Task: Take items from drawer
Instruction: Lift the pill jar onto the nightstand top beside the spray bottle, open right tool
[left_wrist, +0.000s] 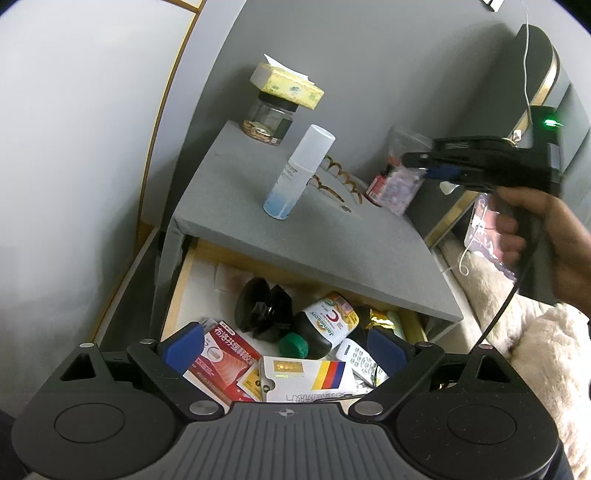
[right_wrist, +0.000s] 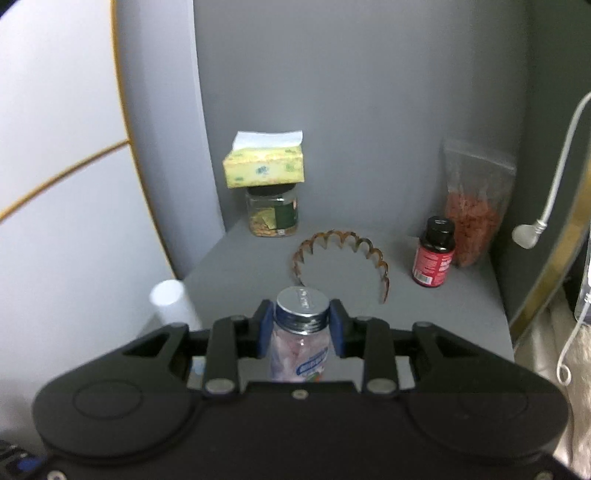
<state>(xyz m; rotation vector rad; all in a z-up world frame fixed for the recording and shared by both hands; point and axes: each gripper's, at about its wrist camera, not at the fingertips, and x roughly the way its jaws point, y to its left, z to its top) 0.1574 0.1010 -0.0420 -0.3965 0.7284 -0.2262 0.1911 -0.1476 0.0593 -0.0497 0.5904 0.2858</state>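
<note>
The right claw was clamped on a small clear bottle with a silver screw cap, its blue pads pressed against the neck on both sides, the bottle held upright above the grey worktop; beyond it on that worktop lay a brown toothed headband, a red-labelled dark bottle just beside a clear bag of reddish bits, and a glass jar with a yellow tissue box resting on its lid; a white spray bottle stood near the front left edge. The left claw hung wide and held nothing, above the open drawer under the worktop; inside lay a red medicine box, a green-capped vitamin bottle, a black faceted object, a white card packet and a white remote. A hand gripped the right claw's handle.
</note>
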